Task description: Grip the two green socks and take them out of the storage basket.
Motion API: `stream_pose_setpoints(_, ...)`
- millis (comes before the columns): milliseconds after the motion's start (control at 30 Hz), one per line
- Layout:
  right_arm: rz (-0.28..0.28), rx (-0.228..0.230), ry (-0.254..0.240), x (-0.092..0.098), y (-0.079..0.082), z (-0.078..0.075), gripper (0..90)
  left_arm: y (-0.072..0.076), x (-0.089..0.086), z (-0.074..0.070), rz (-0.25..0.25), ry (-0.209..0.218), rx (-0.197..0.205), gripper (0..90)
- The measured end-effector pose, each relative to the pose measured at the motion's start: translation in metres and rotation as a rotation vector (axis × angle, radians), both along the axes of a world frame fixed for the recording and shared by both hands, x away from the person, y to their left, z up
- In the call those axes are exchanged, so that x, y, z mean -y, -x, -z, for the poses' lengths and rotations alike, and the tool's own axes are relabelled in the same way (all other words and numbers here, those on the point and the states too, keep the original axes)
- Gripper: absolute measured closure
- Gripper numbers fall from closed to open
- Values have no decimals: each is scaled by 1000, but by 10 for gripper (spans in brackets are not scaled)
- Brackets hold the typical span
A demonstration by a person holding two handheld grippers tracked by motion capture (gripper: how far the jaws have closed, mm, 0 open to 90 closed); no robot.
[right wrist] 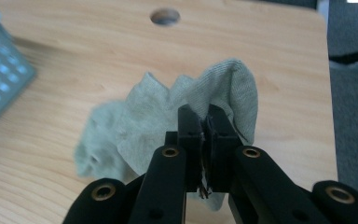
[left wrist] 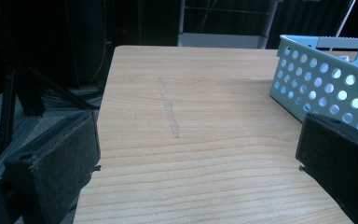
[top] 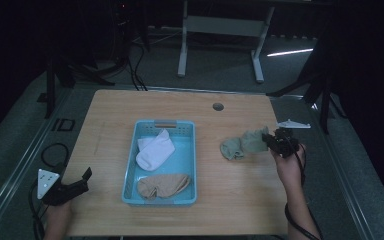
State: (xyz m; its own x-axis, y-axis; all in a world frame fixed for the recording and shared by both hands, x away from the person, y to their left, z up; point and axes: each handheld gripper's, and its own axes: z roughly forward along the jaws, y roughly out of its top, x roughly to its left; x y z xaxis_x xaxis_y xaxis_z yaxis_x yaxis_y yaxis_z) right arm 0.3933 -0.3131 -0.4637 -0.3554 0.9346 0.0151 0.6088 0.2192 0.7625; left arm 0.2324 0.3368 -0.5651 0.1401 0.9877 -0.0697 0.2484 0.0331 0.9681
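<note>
The right gripper pinches an edge of the crumpled grey-green cotton sock, which lies right of centre in the high view. The thin hold could slip and drop it short of the perforated light-blue plastic basket. The forearm enters from lower right. At lower left, the left gripper rests, jaws wide, empty.

Wood table: blue basket, green sock

Right claw on green sock
</note>
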Motion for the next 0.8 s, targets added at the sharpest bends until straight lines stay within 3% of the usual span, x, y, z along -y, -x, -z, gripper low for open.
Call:
stream_pose_setpoints(333,34,-87,0,10,-6,38,864,0,0,0,3,0,2,0)
stream_pose_setpoints(600,35,-150,-7,12,-12,57,846,0,0,0,2,0,2,0)
stream_pose_setpoints(800,20,-137,2,11,-10,52,635,0,0,0,2,-1,2,0)
